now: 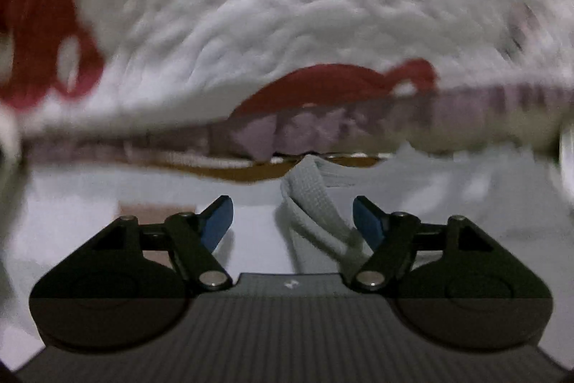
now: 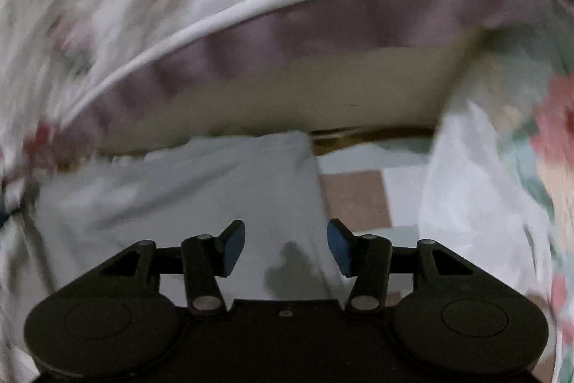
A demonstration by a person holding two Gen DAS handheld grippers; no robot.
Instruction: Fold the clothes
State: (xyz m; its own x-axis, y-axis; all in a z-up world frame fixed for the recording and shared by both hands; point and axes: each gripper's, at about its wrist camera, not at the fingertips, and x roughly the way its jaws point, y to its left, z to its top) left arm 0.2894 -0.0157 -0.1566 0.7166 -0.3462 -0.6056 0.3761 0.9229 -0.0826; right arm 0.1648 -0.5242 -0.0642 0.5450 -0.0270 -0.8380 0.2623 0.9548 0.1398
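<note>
A: How many grippers, and what do they hold?
B: Two. The left gripper [image 1: 292,221] is spread wide, holding nothing; one grey ribbed hem [image 1: 315,203] lies between its fingers. The right gripper [image 2: 286,248] gapes too, empty, over one pale grey garment [image 2: 179,182].
A: Beyond it?
B: One floral cloth [image 2: 502,185], blurred.

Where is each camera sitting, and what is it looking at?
Left wrist view: sits on the left tool, looking forward low over a pale grey garment toward a white fluffy blanket; only its open blue-padded fingers show.
Right wrist view: sits on the right tool, looking forward over the pale grey garment toward floral bedding; only its open fingers show.
Shared: what looks like the same grey garment, and no hand visible.
</note>
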